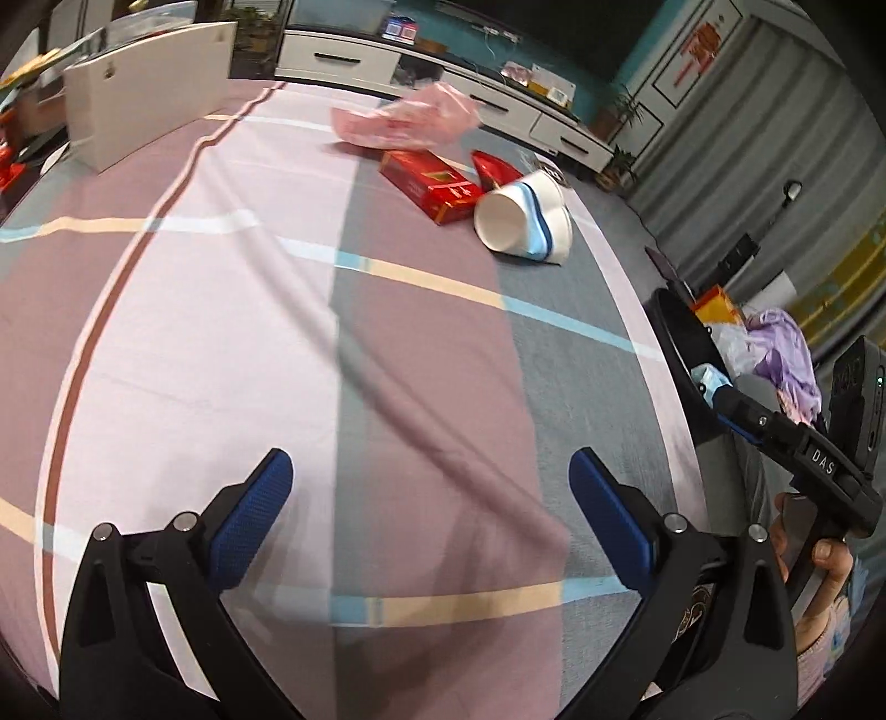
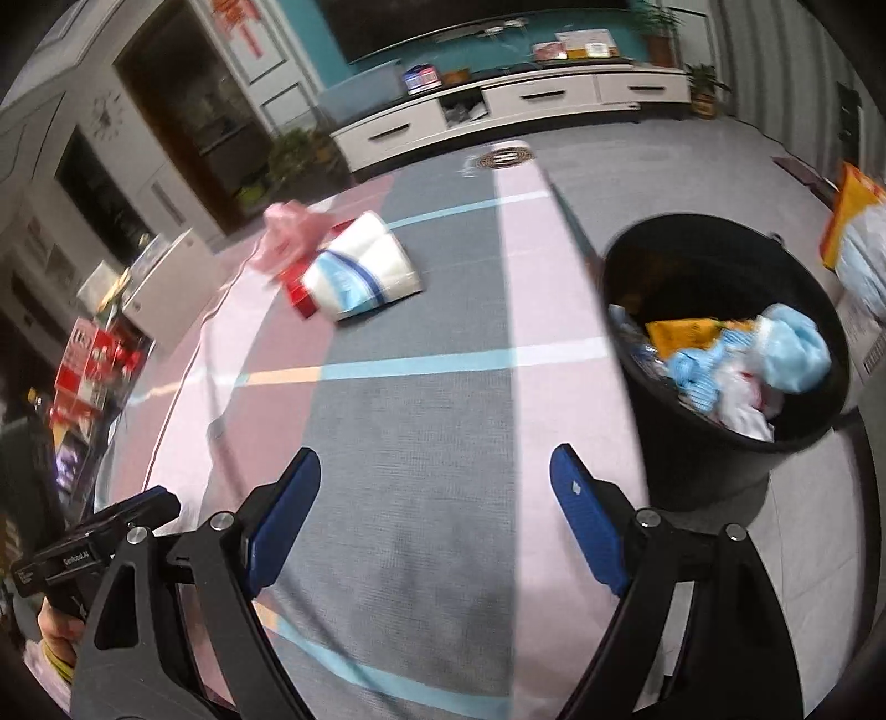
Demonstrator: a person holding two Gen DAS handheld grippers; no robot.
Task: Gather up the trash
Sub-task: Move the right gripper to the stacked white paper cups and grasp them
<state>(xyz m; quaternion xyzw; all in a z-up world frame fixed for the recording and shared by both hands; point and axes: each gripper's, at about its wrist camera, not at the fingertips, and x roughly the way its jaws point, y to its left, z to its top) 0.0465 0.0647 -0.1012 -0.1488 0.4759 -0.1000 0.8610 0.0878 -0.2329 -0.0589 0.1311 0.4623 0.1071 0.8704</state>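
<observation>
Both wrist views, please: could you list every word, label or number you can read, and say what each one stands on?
"DAS": white letters on the black body of the right claw's handle, seen in the left wrist view.
Small white label on the black body of the left claw's handle: too blurred to read.
Flat red cardboard box: print too small to read.
Red wall posters: blurred, unreadable.
Yellow packet in the black round plastic bin: no legible text.

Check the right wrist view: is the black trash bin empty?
No, the black trash bin already holds trash, including a yellow wrapper and crumpled light blue pieces.
</observation>
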